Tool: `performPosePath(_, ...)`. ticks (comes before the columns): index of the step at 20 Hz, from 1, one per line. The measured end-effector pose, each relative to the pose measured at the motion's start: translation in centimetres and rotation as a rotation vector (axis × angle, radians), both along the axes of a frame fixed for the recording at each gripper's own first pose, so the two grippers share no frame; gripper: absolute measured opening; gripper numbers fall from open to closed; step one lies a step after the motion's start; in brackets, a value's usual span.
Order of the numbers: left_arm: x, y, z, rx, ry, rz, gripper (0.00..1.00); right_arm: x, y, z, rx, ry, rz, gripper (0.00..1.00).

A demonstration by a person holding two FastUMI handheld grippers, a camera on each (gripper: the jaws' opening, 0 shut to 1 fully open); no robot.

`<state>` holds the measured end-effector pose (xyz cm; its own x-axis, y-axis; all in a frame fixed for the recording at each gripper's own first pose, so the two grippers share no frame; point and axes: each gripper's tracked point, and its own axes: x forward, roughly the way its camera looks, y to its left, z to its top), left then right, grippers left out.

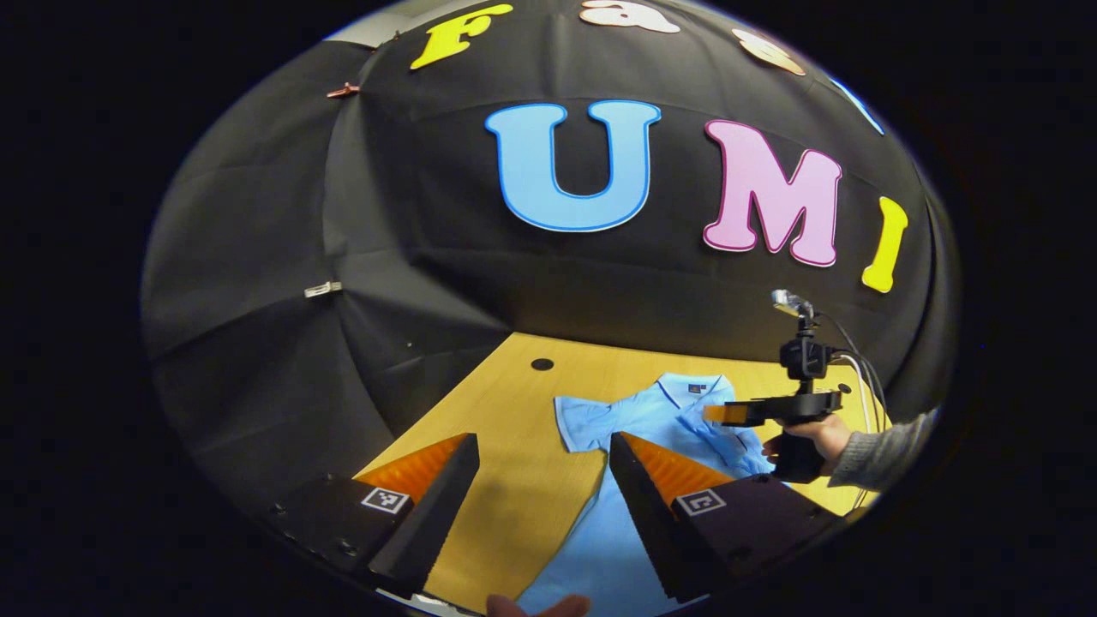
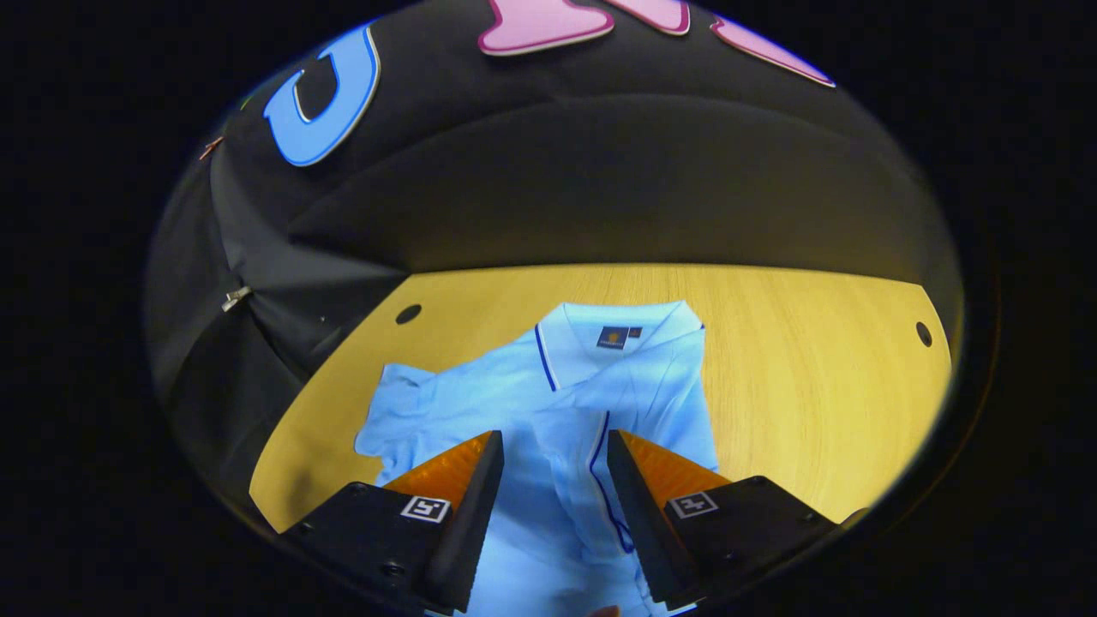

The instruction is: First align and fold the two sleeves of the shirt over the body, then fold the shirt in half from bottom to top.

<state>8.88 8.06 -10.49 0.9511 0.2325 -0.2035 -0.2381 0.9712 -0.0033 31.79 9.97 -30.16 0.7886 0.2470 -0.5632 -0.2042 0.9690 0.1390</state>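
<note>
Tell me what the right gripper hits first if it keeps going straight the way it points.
Probably the light blue shirt: the right gripper, open, points along the shirt's body toward the collar, with cloth between its fingers. Depth is unclear; it may skim above the shirt toward the wooden table.

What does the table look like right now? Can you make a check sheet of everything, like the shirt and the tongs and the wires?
Surface: wooden table, with round holes near its far corners.
Job's things: light blue shirt lying flat, collar at the far end; one sleeve spread out, the opposite side already folded over the body.
Clutter: nothing seen.
Grippers: left tongs open above the table and shirt edge; right tongs open over the shirt's middle, held by a hand in a grey sleeve.
Cables: wires trailing from the right tongs.
Surroundings: black cloth wall fastened with clips.
</note>
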Motion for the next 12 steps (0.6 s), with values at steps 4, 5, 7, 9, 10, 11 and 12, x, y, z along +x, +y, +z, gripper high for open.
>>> performPosePath(4,6.0,0.3,0.2,0.036,-0.014,-0.045,0.97,-2.5,-0.7,4.8,0.042,-0.090,0.009,0.77)
performPosePath(5,7.5,0.2,0.1,0.027,-0.011,-0.056,0.97,-3.3,-0.9,5.6,0.054,-0.104,0.011,0.77)
performPosePath(7,10.3,-0.1,-0.8,0.003,0.004,-0.081,0.97,-5.1,-1.4,6.9,0.060,-0.130,0.018,0.77)
performPosePath(9,13.1,-0.1,-2.8,-0.025,0.051,-0.098,0.97,-6.9,-1.9,7.7,0.058,-0.142,0.027,0.77)
performPosePath(10,14.3,-0.2,-4.1,-0.052,0.079,-0.102,0.97,-7.8,-2.1,8.1,0.062,-0.144,0.030,0.77)
performPosePath(11,15.3,-0.2,-5.1,-0.069,0.102,-0.102,0.97,-8.7,-2.4,8.4,0.066,-0.144,0.034,0.77)
performPosePath(12,16.5,0.1,-6.2,-0.080,0.124,-0.096,0.97,-9.6,-2.8,8.6,0.062,-0.146,0.039,0.76)
